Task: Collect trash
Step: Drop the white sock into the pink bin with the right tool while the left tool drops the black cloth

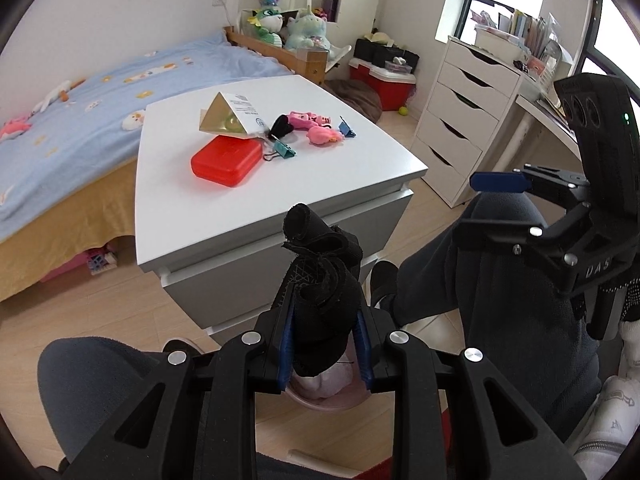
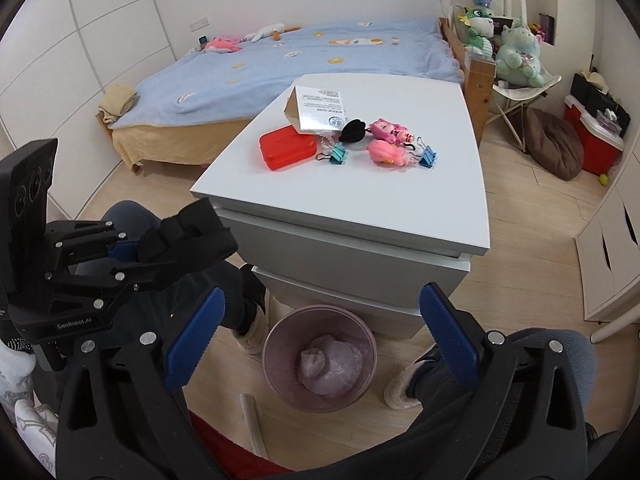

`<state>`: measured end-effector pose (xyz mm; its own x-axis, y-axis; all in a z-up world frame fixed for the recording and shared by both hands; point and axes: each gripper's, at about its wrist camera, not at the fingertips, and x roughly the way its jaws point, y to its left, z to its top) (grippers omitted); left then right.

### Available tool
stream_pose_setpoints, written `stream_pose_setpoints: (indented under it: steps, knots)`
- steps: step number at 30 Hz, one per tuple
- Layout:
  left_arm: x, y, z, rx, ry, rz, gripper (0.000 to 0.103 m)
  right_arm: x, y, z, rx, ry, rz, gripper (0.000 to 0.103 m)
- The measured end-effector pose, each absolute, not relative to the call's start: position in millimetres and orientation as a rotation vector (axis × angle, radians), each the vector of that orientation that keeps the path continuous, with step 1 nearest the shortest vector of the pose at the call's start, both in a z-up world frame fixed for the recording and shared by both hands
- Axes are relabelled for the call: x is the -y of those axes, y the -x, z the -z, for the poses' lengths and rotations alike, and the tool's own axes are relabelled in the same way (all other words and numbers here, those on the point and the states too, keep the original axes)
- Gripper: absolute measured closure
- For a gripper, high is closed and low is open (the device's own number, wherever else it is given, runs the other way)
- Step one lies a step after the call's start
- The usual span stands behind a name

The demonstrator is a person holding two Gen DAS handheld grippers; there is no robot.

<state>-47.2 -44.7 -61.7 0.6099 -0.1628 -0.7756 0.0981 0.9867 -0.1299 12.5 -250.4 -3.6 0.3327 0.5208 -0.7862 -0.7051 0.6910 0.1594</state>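
My left gripper (image 1: 325, 344) is shut on a crumpled black cloth (image 1: 324, 280), held in the air over the pink trash bin (image 1: 320, 394) on the floor in front of the white cabinet (image 1: 256, 200). The right wrist view shows the same cloth (image 2: 188, 236) in the left gripper (image 2: 160, 248) up left of the bin (image 2: 276, 340), which holds pale crumpled trash (image 2: 330, 366). My right gripper (image 2: 320, 332) is open and empty above the bin. It also shows at the right of the left wrist view (image 1: 500, 200).
On the cabinet top lie a red case (image 2: 286, 146), a folded white card box (image 2: 316, 110), a black hair tie (image 2: 354, 130), two pink toy figures (image 2: 390, 142) and two binder clips (image 2: 339, 155). A blue bed (image 2: 280, 60) stands behind. My legs flank the bin.
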Motion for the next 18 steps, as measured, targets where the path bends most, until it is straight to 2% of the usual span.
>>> stream_pose_setpoints:
  steps: [10, 11, 13, 14, 15, 18]
  knots:
    - [55.9, 47.4, 56.2, -0.895, 0.065, 0.195, 0.074, 269.9, -18.6, -12.2, -0.894, 0.196, -0.758, 0.006]
    - [57.1, 47.2, 55.5, -0.894, 0.065, 0.201, 0.071, 271.2, -19.2, -13.2, -0.891, 0.194, -0.755, 0.006]
    - [57.8, 46.8, 53.6, -0.882, 0.061, 0.198, 0.050, 273.1, -20.4, -15.0, -0.886, 0.188, -0.750, 0.006]
    - [57.2, 46.6, 52.7, -0.873, 0.069, 0.198, 0.023, 273.7, -20.8, -15.3, -0.885, 0.186, -0.750, 0.006]
    - [56.0, 46.5, 52.1, -0.860, 0.078, 0.194, 0.006, 274.0, -21.2, -15.4, -0.885, 0.184, -0.749, 0.006]
    - [52.8, 42.7, 53.8, -0.868, 0.088, 0.167, 0.006, 274.0, -21.1, -14.9, -0.886, 0.182, -0.750, 0.006]
